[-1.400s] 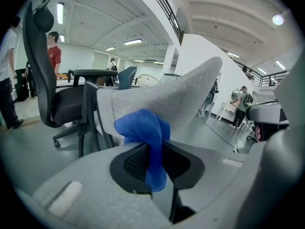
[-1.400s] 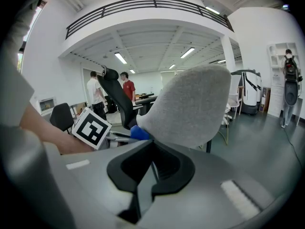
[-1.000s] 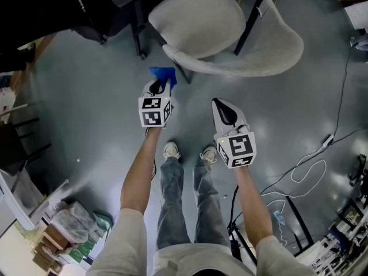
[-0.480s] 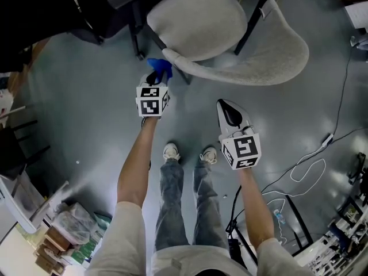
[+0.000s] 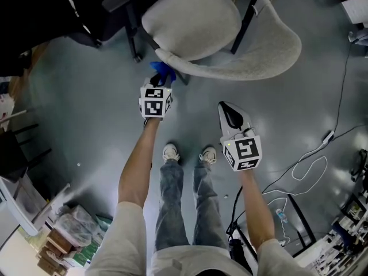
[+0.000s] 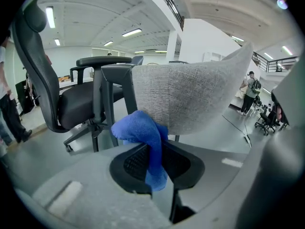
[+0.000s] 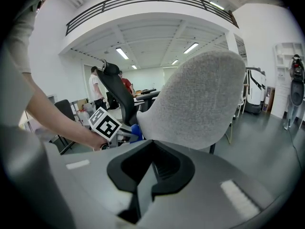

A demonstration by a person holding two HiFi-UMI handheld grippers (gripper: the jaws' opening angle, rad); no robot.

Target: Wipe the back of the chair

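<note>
A light grey fabric chair point(image 5: 230, 45) stands in front of me, its curved back point(image 6: 190, 97) facing me. My left gripper point(image 5: 160, 80) is shut on a blue cloth point(image 5: 163, 70), which is bunched between its jaws and sits just short of the lower left edge of the chair back point(image 5: 172, 59). In the left gripper view the blue cloth point(image 6: 143, 137) hangs over the jaws right below the grey fabric. My right gripper point(image 5: 229, 115) is shut and holds nothing; it hovers below the chair back point(image 7: 200, 99), apart from it.
A black office chair point(image 6: 62, 89) stands at the left, close to the grey chair. Boxes and bags point(image 5: 63, 234) lie at the lower left. Cables point(image 5: 310, 165) run over the grey floor at the right. People stand in the background point(image 6: 250, 92).
My left gripper has carried the blue cloth up towards the lower left edge of the chair back. The right gripper has barely shifted.
</note>
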